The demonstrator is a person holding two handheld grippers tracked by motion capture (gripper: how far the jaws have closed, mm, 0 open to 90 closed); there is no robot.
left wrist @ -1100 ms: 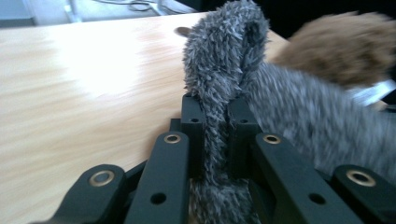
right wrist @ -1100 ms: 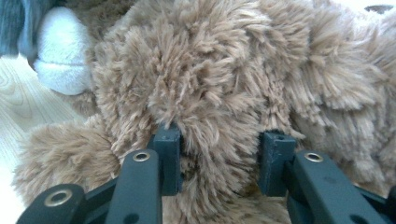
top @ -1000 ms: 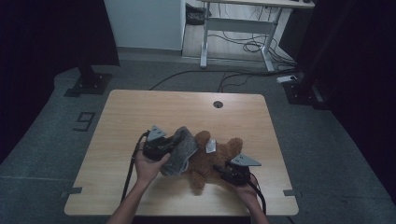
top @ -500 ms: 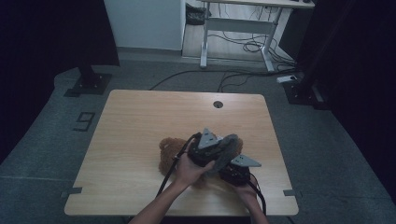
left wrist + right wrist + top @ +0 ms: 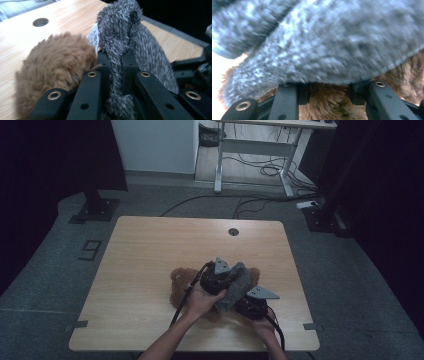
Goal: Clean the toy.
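Step in hand: I'm dressing the brown plush teddy bear (image 5: pixel 180 287) in the grey fuzzy knitted garment (image 5: pixel 235 287), as I read it — the cloth is being drawn over the bear's far-right side.
Left gripper (image 5: pixel 217 279): my jaws are clenched on a thin fold of the grey garment (image 5: pixel 117 75); in the left gripper view the fold runs straight up between them, with a white sewn-in label (image 5: pixel 94 37) just beside it.
Right gripper (image 5: pixel 252 306): low at the near right of the bear, jaws part-way apart with brown fur (image 5: pixel 329 103) between them. It looks like a hold on the bear, but the grey cloth (image 5: pixel 332 45) draped over the tips hides the contact, so I cannot tell for sure.
Where the bear is: lying on the light wooden worktop (image 5: pixel 150 250), near the middle of the near half, my left hand (image 5: pixel 200 300) across it; the brown body (image 5: pixel 55 72) sits just left of the pinched fold.
Where the garment is: bunched between my two grippers, resting on the bear's right part, touching it.
Next move calls for: keeping the bear pinned with the right, pulling the fold further over the body with the left, without letting the thin pinch slip.
Risk: the cloth snagging on the fur and dragging the bear along.
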